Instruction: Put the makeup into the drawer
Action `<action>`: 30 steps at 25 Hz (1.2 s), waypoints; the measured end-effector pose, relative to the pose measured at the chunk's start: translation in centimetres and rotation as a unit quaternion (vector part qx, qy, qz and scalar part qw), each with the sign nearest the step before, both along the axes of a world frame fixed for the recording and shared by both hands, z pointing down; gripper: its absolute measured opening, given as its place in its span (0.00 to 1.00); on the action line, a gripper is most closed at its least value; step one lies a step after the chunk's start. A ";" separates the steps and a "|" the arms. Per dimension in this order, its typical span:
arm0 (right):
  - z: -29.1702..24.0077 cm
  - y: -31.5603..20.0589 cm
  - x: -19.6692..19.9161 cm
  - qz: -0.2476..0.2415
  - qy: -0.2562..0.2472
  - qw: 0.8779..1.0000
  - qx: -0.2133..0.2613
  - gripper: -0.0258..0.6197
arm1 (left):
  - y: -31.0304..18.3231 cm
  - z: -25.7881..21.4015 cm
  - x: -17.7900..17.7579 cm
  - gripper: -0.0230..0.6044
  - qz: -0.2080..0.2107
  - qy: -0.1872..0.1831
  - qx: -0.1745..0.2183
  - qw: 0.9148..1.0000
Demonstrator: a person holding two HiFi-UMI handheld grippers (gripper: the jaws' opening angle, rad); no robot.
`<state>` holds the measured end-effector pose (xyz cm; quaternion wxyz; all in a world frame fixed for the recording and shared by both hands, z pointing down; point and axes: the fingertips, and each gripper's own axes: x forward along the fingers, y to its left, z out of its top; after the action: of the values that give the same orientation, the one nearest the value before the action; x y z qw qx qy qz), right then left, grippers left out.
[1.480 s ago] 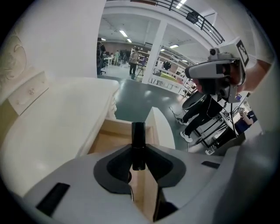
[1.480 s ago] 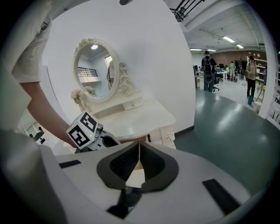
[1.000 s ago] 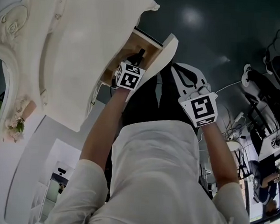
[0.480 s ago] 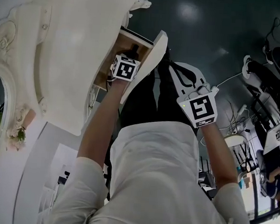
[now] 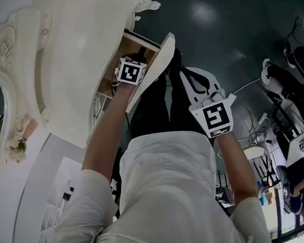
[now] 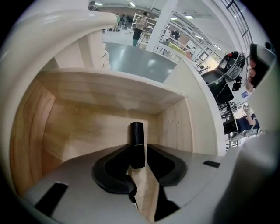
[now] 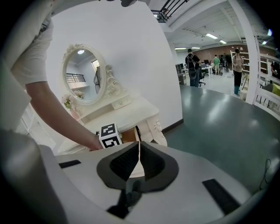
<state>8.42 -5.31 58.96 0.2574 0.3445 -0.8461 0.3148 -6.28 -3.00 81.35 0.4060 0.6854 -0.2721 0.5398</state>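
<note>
Left gripper view: makeup tube (image 6: 136, 134) set upright in drawer (image 6: 83, 127), loose between just-spread left claw (image 6: 138, 153); right claw (image 7: 139, 148) pressed together, empty; probably leaves withdrawing, closing drawer.

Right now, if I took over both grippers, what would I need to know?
Left gripper: down inside the open wooden drawer. Its jaws have just been opening; the black makeup tube sits between them, not squeezed.
Right gripper: shut, empty, held away from the white dressing table.
Done: tube brought into the drawer.
Left: lift that gripper out clear of the tube, then probably push the drawer shut.
</note>
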 end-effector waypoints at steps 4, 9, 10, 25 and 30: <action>-0.7 -0.2 0.6 -0.011 -0.001 1.000 0.008 0.09 | -0.3 -1.3 -0.2 0.24 -0.010 -0.011 0.012 1.000; -2.1 -1.0 0.7 -0.036 -0.001 0.999 0.027 0.09 | -0.5 -3.7 -0.4 0.24 -0.019 -0.012 0.039 0.999; -2.4 -1.2 0.6 -0.041 -0.002 0.999 0.032 0.09 | -0.6 -4.2 -0.6 0.24 -0.022 -0.014 0.047 0.999; -5.9 -1.1 -1.2 -0.141 0.013 0.987 0.074 0.09 | -0.2 -15.3 -1.2 0.14 -0.069 -0.009 0.203 0.977; -7.2 -0.7 -3.4 -0.178 0.020 0.979 0.093 0.09 | 0.8 -19.9 -2.1 0.10 -0.097 0.009 0.257 0.961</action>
<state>5.05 -6.05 51.72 0.2930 0.2175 -0.9141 0.1770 -8.35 -2.22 61.48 0.2683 0.7418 -0.4633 0.4038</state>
